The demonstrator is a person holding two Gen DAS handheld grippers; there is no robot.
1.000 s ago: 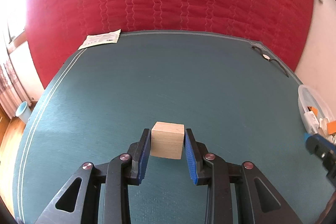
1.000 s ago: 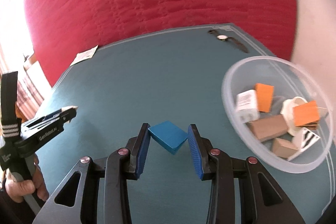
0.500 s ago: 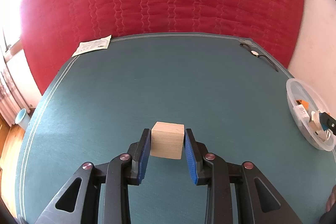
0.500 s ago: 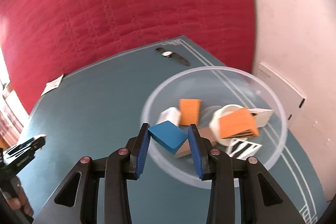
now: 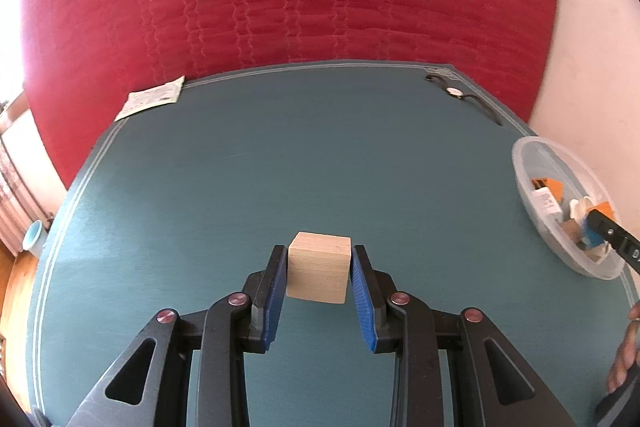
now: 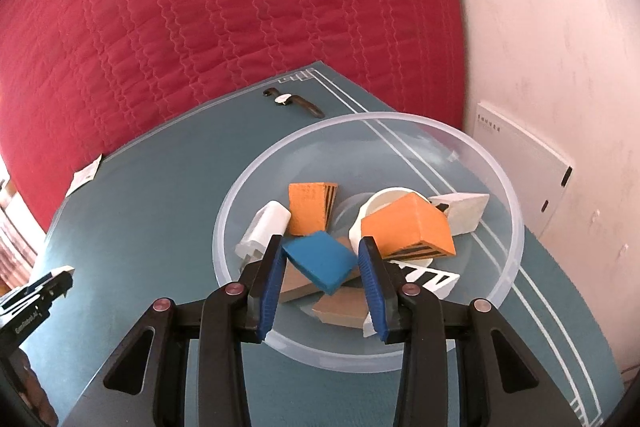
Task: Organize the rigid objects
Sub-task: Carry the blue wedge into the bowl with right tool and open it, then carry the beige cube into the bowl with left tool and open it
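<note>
Hovering: right gripper (image 6: pixel 320 259) pinching blue block (image 6: pixel 318 261) by its corners over clear bowl (image 6: pixel 516 227) | left gripper (image 5: pixel 319 269) clamping wooden cube (image 5: pixel 318 267) | risk: block twists free, bouncing out

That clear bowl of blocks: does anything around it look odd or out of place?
A wristwatch lies alone near the table's far corner, outside the bowl. Inside, the blocks are heaped at tilted angles. Nothing looks spilled or damaged.

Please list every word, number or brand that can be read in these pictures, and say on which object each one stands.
"GenRobot.AI", partly blurred: on the left gripper body.
Leaflet: print too small.
White panel: dark line of characters, unreadable.
White box in the bowl: label too small.
</note>
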